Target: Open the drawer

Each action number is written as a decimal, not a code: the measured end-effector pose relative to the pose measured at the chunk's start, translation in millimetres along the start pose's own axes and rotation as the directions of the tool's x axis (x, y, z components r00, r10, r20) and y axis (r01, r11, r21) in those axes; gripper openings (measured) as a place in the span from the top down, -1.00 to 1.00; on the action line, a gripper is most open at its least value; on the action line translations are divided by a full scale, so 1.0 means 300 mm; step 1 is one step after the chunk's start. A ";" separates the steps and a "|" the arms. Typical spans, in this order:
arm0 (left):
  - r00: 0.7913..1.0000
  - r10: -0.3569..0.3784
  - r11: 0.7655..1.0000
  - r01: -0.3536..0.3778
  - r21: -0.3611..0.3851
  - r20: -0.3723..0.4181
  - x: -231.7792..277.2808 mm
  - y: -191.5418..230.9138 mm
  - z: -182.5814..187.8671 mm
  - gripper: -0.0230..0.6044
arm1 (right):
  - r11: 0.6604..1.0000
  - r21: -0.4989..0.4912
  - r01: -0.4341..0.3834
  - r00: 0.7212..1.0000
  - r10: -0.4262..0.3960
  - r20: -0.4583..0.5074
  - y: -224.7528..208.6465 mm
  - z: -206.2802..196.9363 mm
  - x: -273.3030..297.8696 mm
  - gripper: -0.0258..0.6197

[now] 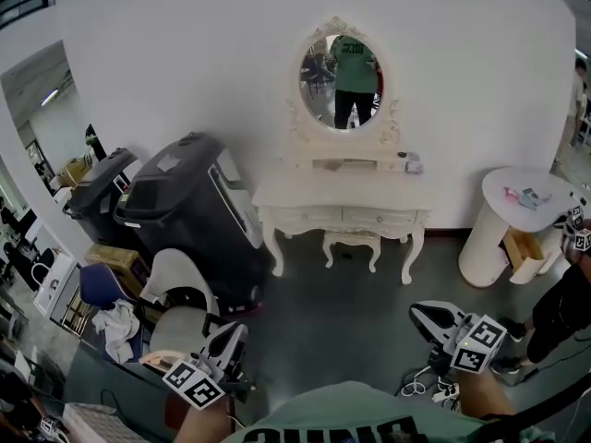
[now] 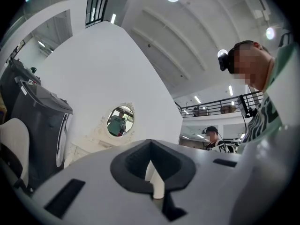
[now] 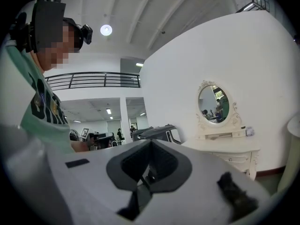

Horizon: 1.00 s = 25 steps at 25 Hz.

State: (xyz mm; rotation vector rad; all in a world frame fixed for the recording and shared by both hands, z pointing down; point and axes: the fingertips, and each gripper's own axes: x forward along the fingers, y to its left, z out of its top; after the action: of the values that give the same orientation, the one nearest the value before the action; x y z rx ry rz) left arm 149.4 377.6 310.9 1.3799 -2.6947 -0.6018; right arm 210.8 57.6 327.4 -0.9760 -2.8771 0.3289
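Observation:
A white dressing table with an oval mirror stands against the far wall. Its drawers sit shut in the front rail. My left gripper is low at the left and my right gripper low at the right, both far short of the table. Each has its jaws together with nothing between them. In the left gripper view the left gripper points toward the dressing table. In the right gripper view the dressing table lies right of the right gripper.
Two black bins stand left of the table, with a white chair in front of them. A small stool sits under the table. A round white side table and another person are at the right. Cables lie on the floor.

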 end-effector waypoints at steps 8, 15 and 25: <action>0.998 -0.070 0.996 0.069 -0.060 -0.012 0.176 0.251 -0.001 0.92 | 0.998 -0.008 0.058 0.998 -0.058 -0.016 -0.120 -0.002 0.223 0.89; 0.981 -0.189 0.979 0.186 -0.085 -0.035 0.344 0.583 0.135 0.92 | 0.987 -0.061 0.150 0.989 -0.150 0.007 -0.150 0.098 0.536 0.89; 0.950 -0.306 0.946 0.296 -0.135 -0.058 0.532 0.910 0.212 0.92 | 0.964 -0.049 0.261 0.965 -0.261 -0.001 -0.231 0.129 0.829 0.89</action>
State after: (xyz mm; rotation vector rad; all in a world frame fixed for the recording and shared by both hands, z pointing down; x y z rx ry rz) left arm -170.5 414.7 331.6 1.7551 -2.3579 -0.7061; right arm -33.1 148.7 308.5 -0.5893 -2.9701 0.2343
